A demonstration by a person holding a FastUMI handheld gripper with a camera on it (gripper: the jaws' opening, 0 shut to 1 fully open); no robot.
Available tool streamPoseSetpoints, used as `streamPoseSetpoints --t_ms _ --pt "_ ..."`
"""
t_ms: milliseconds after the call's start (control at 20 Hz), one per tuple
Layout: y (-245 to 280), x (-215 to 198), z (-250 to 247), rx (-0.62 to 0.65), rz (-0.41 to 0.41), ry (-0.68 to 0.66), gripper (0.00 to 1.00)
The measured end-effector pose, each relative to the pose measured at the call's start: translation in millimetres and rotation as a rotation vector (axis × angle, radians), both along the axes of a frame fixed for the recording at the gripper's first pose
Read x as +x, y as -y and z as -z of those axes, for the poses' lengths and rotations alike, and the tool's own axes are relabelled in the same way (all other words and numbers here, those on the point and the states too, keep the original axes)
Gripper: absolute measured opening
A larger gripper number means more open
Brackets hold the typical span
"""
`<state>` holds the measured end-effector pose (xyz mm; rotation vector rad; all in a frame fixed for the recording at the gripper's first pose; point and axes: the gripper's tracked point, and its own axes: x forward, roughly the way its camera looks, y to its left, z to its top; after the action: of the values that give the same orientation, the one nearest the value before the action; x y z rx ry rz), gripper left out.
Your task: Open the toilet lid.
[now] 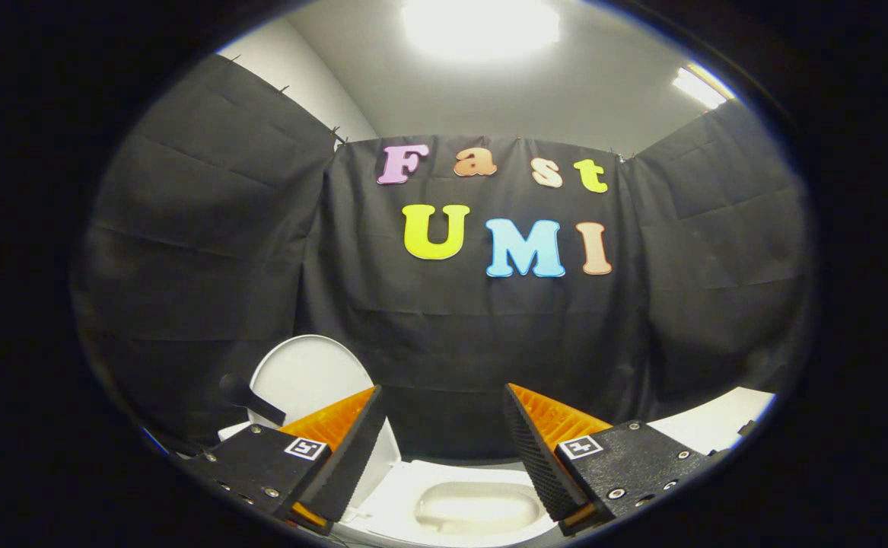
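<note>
The white toilet lid (303, 377) stands raised, upright behind my left finger and leaning toward the black cloth wall. Below and between the fingers lies the white toilet seat (405, 495) around the open bowl (478, 508). My gripper (440, 399) hangs above the bowl, open, its two orange-and-black fingers (356, 449) spread wide with nothing between them. The left finger overlaps the lid's lower right edge in the view; whether they touch I cannot tell.
Black cloth walls close the booth on three sides just beyond the toilet. A dark handle-like part (249, 399) juts out by the lid's left side. A white surface (706, 422) shows beyond my right finger. Bright ceiling lights (482, 27) shine above.
</note>
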<state>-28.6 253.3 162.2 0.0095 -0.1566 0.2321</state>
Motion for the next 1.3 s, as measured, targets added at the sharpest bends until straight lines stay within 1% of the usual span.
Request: streamPoseSetpoints --t_ms 300,400,450,750,900,1000,1300 --pt "52 7 17 0.008 0.073 -0.030 0.95" --pt "72 6 21 -0.008 0.118 -0.032 0.95" --pt "80 7 22 -0.011 0.128 -0.030 0.95" --pt "120 2 23 -0.054 0.182 0.026 0.95" --pt "144 -1 25 -0.024 0.219 0.029 0.95" --pt "156 -2 27 0.002 0.226 0.025 0.95" --pt "196 -7 42 -0.007 0.263 0.011 0.95"
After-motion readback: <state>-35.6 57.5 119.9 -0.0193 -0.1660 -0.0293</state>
